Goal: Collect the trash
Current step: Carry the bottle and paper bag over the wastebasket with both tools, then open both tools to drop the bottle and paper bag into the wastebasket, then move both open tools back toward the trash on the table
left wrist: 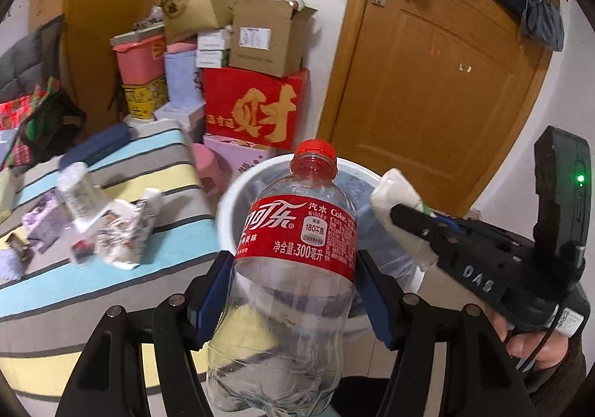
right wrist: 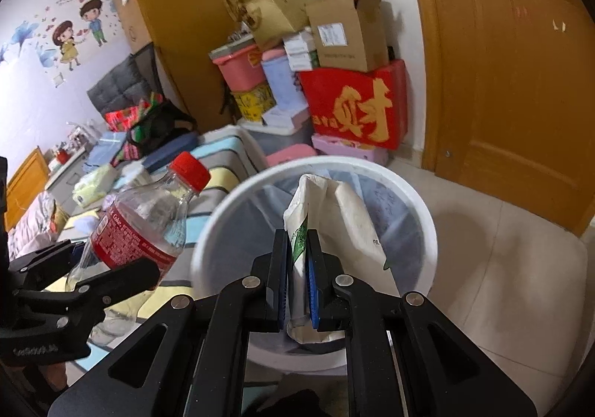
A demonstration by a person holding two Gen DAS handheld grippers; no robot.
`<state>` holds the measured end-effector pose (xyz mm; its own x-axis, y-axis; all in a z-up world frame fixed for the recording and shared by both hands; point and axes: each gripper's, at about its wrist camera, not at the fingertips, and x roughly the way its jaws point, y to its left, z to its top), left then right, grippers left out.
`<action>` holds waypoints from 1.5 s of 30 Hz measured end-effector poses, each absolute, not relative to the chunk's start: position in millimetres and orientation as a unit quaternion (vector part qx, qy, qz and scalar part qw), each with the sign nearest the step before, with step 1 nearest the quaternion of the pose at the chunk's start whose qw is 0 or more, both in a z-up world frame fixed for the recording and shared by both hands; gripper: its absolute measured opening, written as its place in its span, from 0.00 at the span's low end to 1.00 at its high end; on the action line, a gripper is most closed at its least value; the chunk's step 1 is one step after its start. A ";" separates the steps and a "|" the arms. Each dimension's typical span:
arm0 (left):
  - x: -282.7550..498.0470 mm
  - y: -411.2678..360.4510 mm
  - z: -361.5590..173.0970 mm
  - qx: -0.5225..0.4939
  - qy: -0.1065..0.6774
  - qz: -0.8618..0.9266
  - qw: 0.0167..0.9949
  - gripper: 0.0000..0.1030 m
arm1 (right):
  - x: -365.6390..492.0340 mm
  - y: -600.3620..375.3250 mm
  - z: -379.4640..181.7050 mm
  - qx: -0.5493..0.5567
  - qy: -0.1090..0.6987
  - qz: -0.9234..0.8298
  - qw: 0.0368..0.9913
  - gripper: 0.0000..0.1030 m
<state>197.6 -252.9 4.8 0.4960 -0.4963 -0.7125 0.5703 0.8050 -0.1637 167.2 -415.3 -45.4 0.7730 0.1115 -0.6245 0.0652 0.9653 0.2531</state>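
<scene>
Left gripper [left wrist: 293,290] clamps the cola bottle [left wrist: 297,249]; right gripper [right wrist: 297,279] pinches a white carton [right wrist: 334,209] above the bin [right wrist: 420,201], 12 o'clock.

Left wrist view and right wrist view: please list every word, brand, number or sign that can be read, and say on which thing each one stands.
"Coke", "汽水", "180千焦", "净含量:300毫升": red label of the bottle in the left tongs.
"财", large gold sign: red box by the door.
"DAS": body of the right tongs.
Too small or blurred: the label's fine print, the sticker on the cardboard box, the green print on the white carton.
</scene>
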 end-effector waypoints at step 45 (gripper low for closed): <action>211.9 -234.5 4.6 0.026 0.391 -0.279 0.877 0.66 | 166.8 -414.8 -44.3 0.104 0.331 -0.018 0.938 0.55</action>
